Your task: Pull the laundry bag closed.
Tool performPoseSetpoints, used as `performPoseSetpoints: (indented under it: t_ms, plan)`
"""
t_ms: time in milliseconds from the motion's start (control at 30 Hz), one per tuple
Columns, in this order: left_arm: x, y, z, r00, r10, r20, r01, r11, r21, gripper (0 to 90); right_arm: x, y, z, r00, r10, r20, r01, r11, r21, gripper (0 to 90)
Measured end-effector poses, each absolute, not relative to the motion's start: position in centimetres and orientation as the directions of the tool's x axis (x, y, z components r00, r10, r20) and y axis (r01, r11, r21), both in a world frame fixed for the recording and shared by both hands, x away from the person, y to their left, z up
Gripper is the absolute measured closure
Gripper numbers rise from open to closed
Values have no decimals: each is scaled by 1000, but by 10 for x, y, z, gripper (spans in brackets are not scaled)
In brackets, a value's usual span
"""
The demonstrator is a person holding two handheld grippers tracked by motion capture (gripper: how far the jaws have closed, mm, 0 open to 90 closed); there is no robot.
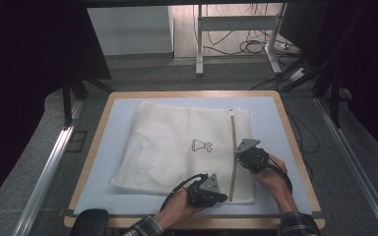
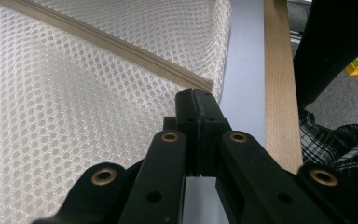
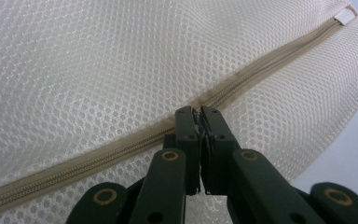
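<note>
Two grippers' jaws closed at mesh bag (image 1: 177, 147) zipper (image 1: 233, 152); pull seemingly pinched.

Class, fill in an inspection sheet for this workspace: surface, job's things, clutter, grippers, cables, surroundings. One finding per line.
Surface: pale blue mat on a wood-edged table.
Job's things: white mesh laundry bag lying flat; its beige zipper runs along its right side.
Clutter: nothing seen.
Grippers: left gripper shut at the zipper's near end; right gripper shut at the zipper, midway along.
Cables: a black cable trails from the left gripper; loose cables on the floor behind.
Surroundings: desk legs, grey floor.
</note>
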State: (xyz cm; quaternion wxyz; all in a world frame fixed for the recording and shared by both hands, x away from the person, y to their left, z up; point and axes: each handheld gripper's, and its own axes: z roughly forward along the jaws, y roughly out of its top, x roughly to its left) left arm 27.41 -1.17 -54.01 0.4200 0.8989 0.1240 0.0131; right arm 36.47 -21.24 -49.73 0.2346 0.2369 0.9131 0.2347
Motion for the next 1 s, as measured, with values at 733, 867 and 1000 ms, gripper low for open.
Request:
performPoseSetpoints:
  t_ms: [733,867,1000]
  plan:
    - [274,-12,-540,969,233,-79,209,-615,760,900,385,-211,-498,-764,546,-343,319,783,534,863]
    - [274,-12,-540,969,234,-81,212,-612,762,900,389,-211,-498,-758,547,-355,316,784,534,864]
    - [274,-12,-540,968,236,-84,215,-609,763,900,393,-210,-499,-756,547,-360,314,785,533,864]
